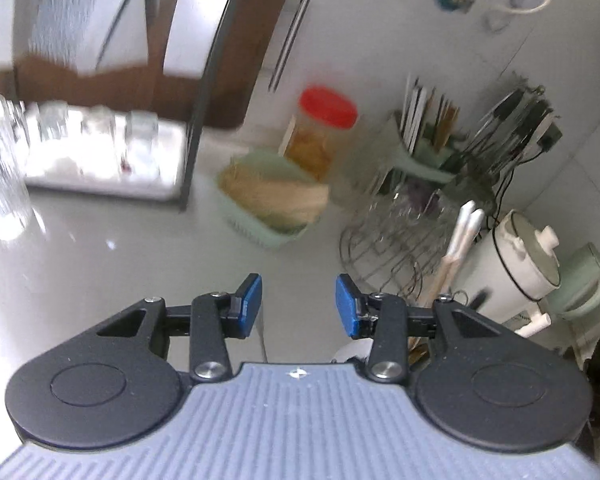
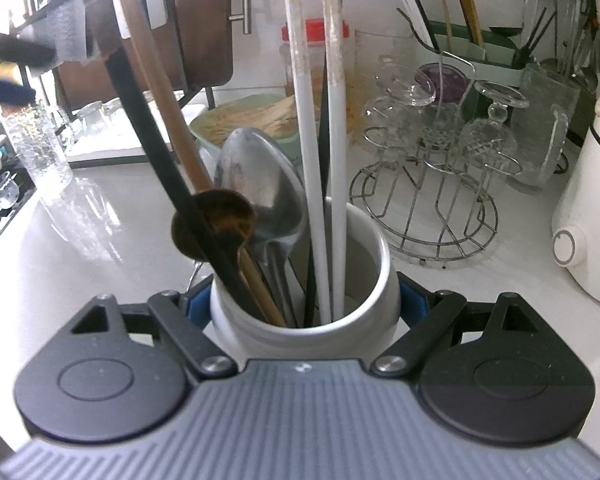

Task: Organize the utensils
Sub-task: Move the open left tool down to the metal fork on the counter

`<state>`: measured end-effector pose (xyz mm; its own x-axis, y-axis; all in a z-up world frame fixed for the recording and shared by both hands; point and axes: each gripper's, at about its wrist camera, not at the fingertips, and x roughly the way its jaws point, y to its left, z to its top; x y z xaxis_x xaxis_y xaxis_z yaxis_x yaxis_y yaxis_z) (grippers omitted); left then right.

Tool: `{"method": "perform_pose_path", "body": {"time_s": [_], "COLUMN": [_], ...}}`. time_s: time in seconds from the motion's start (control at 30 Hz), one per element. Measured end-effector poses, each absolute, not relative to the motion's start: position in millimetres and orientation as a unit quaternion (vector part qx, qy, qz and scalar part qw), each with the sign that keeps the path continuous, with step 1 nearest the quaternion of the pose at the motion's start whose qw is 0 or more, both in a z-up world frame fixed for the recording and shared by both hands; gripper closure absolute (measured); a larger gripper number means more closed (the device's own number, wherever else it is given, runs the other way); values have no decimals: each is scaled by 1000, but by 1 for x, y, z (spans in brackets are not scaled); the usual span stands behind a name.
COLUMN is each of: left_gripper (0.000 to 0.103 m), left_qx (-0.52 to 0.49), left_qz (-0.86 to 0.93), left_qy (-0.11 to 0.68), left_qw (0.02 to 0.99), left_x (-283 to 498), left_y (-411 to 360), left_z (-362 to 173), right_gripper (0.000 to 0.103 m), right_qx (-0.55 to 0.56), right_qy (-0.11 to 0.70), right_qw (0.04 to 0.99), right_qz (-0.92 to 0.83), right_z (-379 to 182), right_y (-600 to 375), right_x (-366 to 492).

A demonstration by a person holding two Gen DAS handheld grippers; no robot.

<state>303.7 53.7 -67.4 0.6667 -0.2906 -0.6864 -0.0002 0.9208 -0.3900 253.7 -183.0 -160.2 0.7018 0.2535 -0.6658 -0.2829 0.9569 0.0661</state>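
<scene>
In the right wrist view my right gripper [image 2: 304, 304] is shut on a white ceramic utensil holder [image 2: 364, 280], its blue pads pressed on both sides. The holder carries a large metal spoon [image 2: 260, 188], a dark wooden spoon [image 2: 216, 228], a long black handle [image 2: 152, 148], a wooden handle [image 2: 160, 92] and two white chopsticks [image 2: 334, 128]. In the left wrist view my left gripper [image 1: 299, 306] is open and empty above the white counter [image 1: 120, 256]. White chopstick tips [image 1: 466, 228] rise at its right.
A wire glass rack [image 2: 424, 196] with upturned glasses stands right of the holder; it also shows in the left wrist view [image 1: 396, 236]. A green basket [image 1: 268, 204], a red-lidded jar [image 1: 324, 128], a green cutlery drainer [image 1: 424, 140] and a white kettle [image 1: 516, 264] stand behind.
</scene>
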Motion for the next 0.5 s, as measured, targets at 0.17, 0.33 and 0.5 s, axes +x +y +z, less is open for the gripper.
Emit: {"method": "perform_pose_path", "body": {"time_s": [0.17,0.33,0.5], "left_gripper": [57,57,57], "left_qx": [-181,-170,-139], "left_qz": [-83,-80,-72], "left_qy": [438,458,460], "left_qw": [877,869,874], "left_x": [324,345,362], "left_y": [56,46,29], "left_z": [-122,-167,-197], "right_gripper": [12,12,12], "right_qx": [-17,-15,-13], "right_qy": [360,361,356], "right_qw": [923,923,925], "right_qz": [134,131,128], "right_z": [-160,-159,-160], "right_y": [-182,-183,-184], "right_x": [250,245,243]}}
